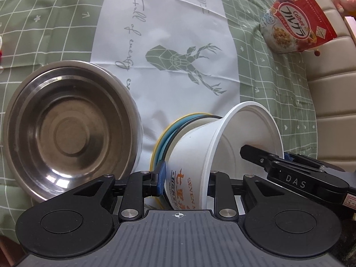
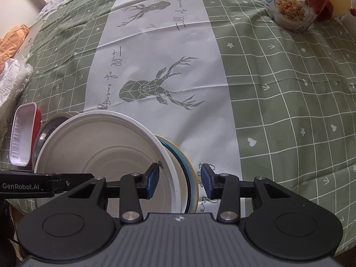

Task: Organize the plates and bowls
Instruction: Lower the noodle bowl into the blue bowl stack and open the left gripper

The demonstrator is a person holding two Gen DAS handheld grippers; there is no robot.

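**A:** That white paper bowl (image 1: 213, 146) looks like a disposable noodle tub: very light, thin-walled, likely to buckle if squeezed hard. It sits nested on a small stack of plates (image 1: 165, 142), yellow and blue rims showing beneath it, on the green checked tablecloth (image 2: 289, 102).

**B:** And those plates look like glazed ware, so heavier, slick and chippable, I'd guess. Where would you take hold of the bowl?

**A:** By the rolled rim, the stiffest part. The left gripper (image 1: 184, 178) straddles the bowl's wall: one blue pad lies against the printed outside, the other finger disappears behind the rim. It looks clamped on the bowl, though the hidden pad leaves some doubt.

**B:** The right gripper (image 2: 181, 181)?

**A:** Its jaws stand apart. One pad is inside the bowl, near the inner wall, the other outside past the plate edges, so rim and plates both lie in the gap. No pad seems to press on anything.

**B:** So closing there would pinch bowl and plates together?

**A:** Probably; worth watching for slipping.

**B:** Anything else nearby?

**A:** A steel basin (image 1: 69, 131) just beside the stack, a red and white tray (image 2: 23, 138) beyond it, and a cereal bag (image 1: 298, 17) well apart at the far edge.
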